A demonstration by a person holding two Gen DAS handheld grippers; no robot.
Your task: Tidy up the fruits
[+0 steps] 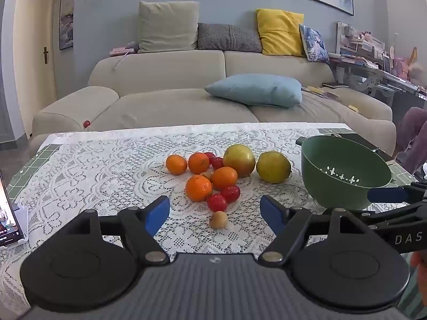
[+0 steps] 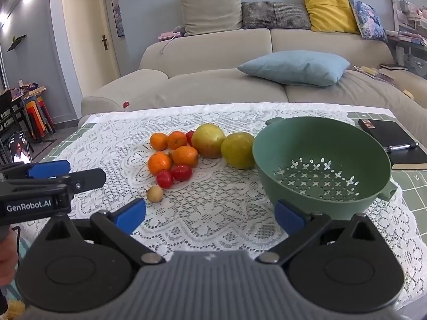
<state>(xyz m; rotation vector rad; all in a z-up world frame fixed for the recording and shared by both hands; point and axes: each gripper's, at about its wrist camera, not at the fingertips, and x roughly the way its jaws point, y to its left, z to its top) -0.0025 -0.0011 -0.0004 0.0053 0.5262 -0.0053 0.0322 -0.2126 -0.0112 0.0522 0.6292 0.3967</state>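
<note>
Lying clustered mid-counter, the fruits (image 1: 213, 176) are seen just ahead of the left gripper (image 1: 214, 213), nearer than the right gripper (image 2: 210, 213); both fingers are spread, empty. The colander (image 2: 320, 160) is right of them.

oranges (image 1: 198, 188) 4 | tomatoes (image 1: 217, 202) 4 | pears (image 1: 239, 160) 2 | colander (image 1: 344, 172) 1

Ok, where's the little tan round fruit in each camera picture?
Left wrist view: the little tan fruit lies low and central, nearest the left gripper, just below two red tomatoes.
Right wrist view: it lies left of centre, below the same tomatoes.
Shared landmark: the green colander, to the right.
</note>
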